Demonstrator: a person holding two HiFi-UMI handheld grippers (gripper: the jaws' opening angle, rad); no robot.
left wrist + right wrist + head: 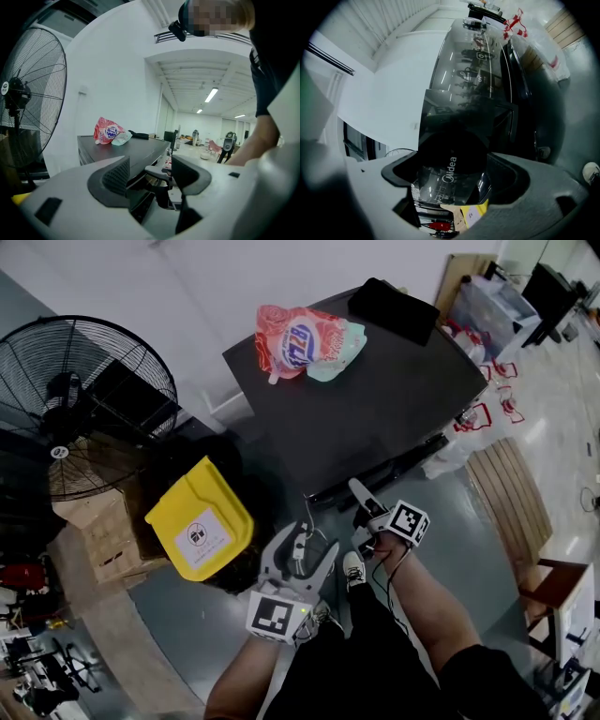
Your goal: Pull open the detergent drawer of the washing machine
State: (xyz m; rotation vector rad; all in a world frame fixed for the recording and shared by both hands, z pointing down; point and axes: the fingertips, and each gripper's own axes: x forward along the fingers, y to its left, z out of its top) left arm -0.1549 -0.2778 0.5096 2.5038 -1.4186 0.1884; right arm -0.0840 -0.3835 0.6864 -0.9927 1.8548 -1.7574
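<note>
Right tongs (361,502) (450,176): spread, held against the front top edge of the dark grey washing machine (375,399). The glossy black detergent drawer front (450,159), marked "Midea", fills the gap between the jaws; whether the pads touch it cannot be told. Left tongs (302,554) (151,176): spread, nothing between the jaws, held just beside and nearer the person than the right tongs, apart from the machine and pointing toward it. Pink-and-mint plastic detergent bag (305,341) (110,132): lying on the machine's top, well beyond both tongs. Flat black object (394,307): on the far corner of the same top, beyond the bag. Yellow plastic bin with a white label (199,518): on the floor, to the left of the left tongs. Large black wire-cage fan (84,404) (28,98): farther left, beyond the bin. Slatted wooden bench (506,493): on the floor, well to the right of the right tongs.
</note>
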